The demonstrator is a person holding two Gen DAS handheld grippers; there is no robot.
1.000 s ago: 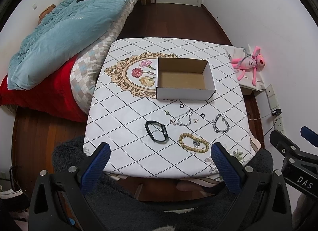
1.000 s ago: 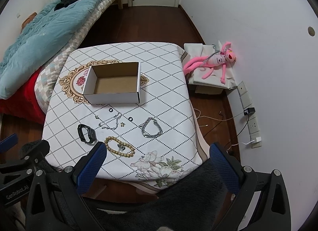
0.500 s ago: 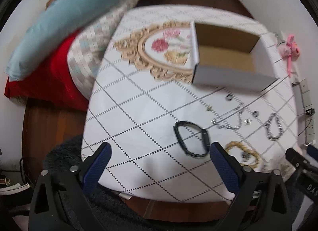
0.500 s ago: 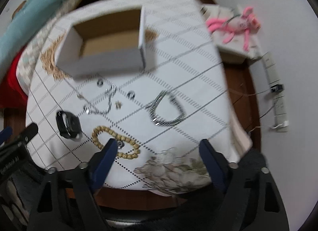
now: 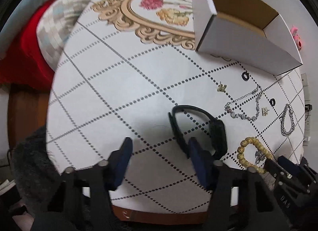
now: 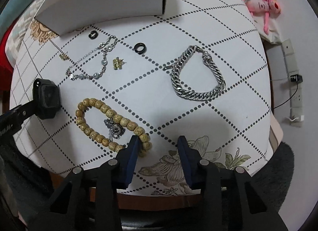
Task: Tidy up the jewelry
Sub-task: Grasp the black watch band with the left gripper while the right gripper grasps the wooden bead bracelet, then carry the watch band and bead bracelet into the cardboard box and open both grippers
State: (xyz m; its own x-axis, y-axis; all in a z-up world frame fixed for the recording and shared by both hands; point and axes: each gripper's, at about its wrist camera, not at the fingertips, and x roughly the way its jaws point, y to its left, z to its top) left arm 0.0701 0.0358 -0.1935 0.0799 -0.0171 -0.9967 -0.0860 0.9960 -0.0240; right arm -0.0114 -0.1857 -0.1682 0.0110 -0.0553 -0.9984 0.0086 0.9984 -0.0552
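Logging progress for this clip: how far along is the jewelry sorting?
Nothing looks done: what shows of the box interior is bare. In hand: nothing yet; the left gripper is open by the black watch, the right gripper open by the bead bracelet. Left: the watch, the bracelet, chain bracelet, necklace, rings, earrings, all on the table.

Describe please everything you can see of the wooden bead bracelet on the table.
The bead bracelet is a closed loop of round tan beads that look like speckled wood. It lies flat on the white patterned tablecloth, near the front edge, stretched into a long oval. A small silver chain with a ring charm lies inside the loop and across its beads. The black watch sits just to its left, apart from it. The right gripper is open, and its left finger covers the nearest beads; contact cannot be told.
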